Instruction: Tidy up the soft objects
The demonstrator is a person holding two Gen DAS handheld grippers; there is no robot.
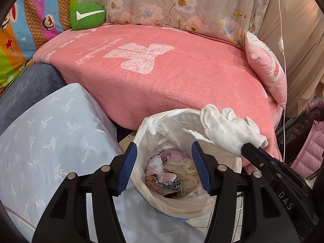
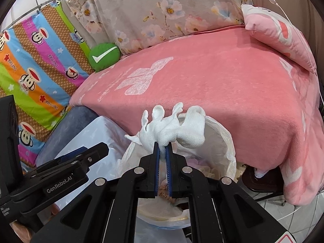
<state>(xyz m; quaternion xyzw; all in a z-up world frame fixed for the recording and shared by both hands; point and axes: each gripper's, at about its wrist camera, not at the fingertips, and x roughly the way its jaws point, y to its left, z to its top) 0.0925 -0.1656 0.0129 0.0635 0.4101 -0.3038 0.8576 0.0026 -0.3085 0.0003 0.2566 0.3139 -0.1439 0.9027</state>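
A white cloth glove hangs bunched from my right gripper, which is shut on it just above the rim of a bin lined with a white plastic bag. In the left wrist view the same glove sits over the bin's far right rim, held by the right gripper. My left gripper stands open over the bin's mouth with nothing between its blue pads. Several small soft items lie at the bottom of the bin.
A pink blanket covers the seat behind the bin. A green check-mark cushion and a pink pillow rest on it. A pale blue pillow lies at the left, a striped cartoon cloth beyond.
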